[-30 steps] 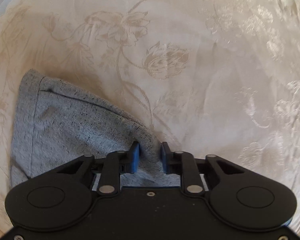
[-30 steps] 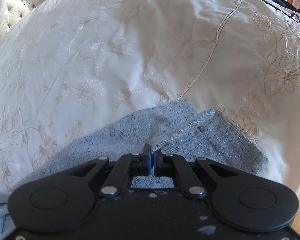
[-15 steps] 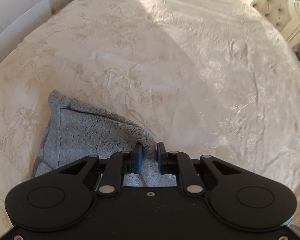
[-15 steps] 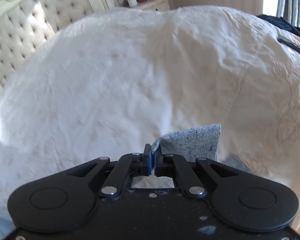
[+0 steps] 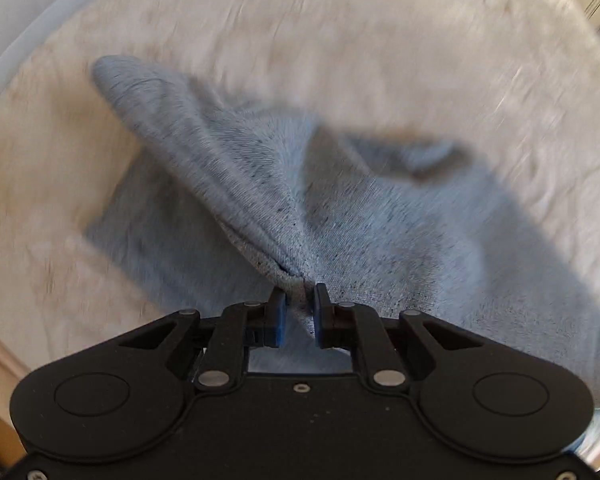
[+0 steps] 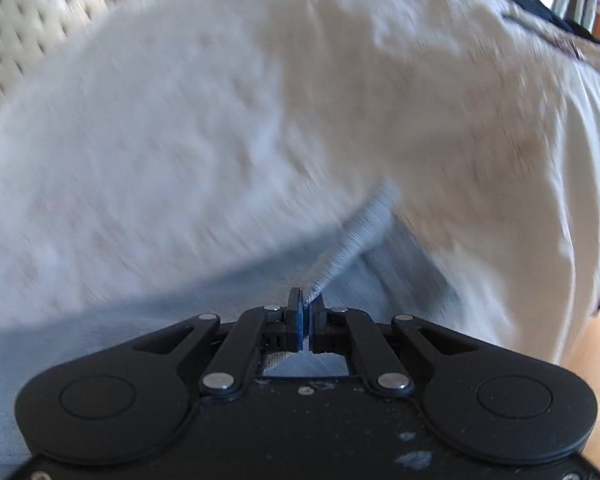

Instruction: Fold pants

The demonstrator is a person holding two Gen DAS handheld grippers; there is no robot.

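My left gripper [image 5: 300,300] pinches a bunched ridge of the grey marled knit pants [image 5: 339,208], draped over the cream embroidered bedspread [image 5: 379,40]. My right gripper [image 6: 305,306] is clamped on a ribbed edge, tufted headboard [image 6: 32,20] beyond; both views blurred.

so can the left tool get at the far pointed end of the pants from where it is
Probably not as things stand: the left tool is already shut on a bunched fold of the pants. The bedspread around the pointed end looks free, but it would have to let go first.

Black left gripper [image 5: 298,304], silver rivets, seemingly blue-padded jaws.
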